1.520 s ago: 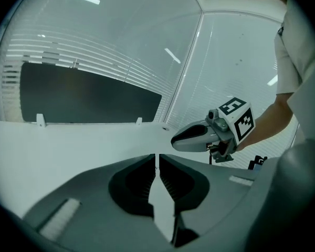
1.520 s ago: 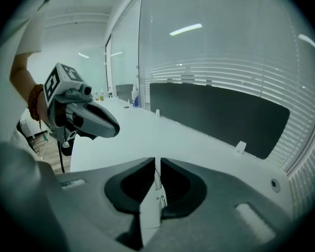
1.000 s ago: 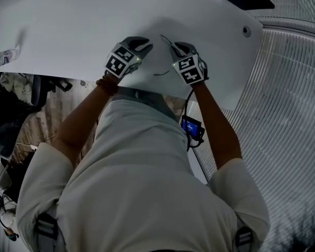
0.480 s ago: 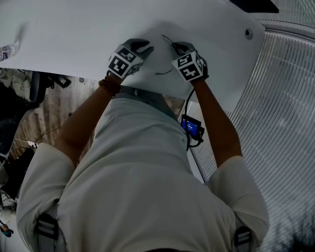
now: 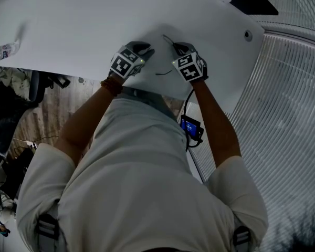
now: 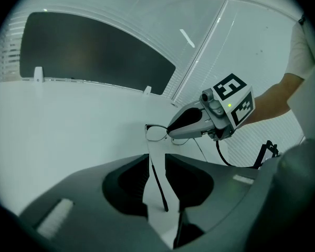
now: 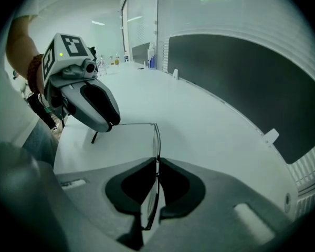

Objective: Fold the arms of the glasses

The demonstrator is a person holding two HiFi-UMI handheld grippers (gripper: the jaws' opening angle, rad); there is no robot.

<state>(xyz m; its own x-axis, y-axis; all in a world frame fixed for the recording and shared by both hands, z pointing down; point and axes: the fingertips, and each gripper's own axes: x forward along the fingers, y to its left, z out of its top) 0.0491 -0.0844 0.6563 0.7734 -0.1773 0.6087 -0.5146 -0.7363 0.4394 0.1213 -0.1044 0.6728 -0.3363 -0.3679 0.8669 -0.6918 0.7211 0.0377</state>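
The glasses (image 7: 157,140) are on the white table (image 5: 84,25), near the edge by the person, between the two grippers. The right gripper (image 7: 156,163) has just been closing its jaws. Now they are pressed together on the front part of the glasses, pinching the thin rim. The left gripper (image 6: 156,160) has just been opening its jaws. They are spread, and one thin arm (image 6: 157,185) of the glasses lies in the gap but is not squeezed. That arm sticks straight out from the front, so it is not folded yet. I think the step now is to swing this arm in toward the lenses. To do it well, the right gripper should hold the front steady and not squeeze harder, because the rim looks thin and could bend. The left gripper should push the arm gently from the side with one jaw, out near its tip, so it turns at its little hinge. The push should be slow and flat along the table, not down. If the front starts to slide or tip, it is best to stop and get a better hold. The other arm is hard to see, so I cannot tell if it is folded.
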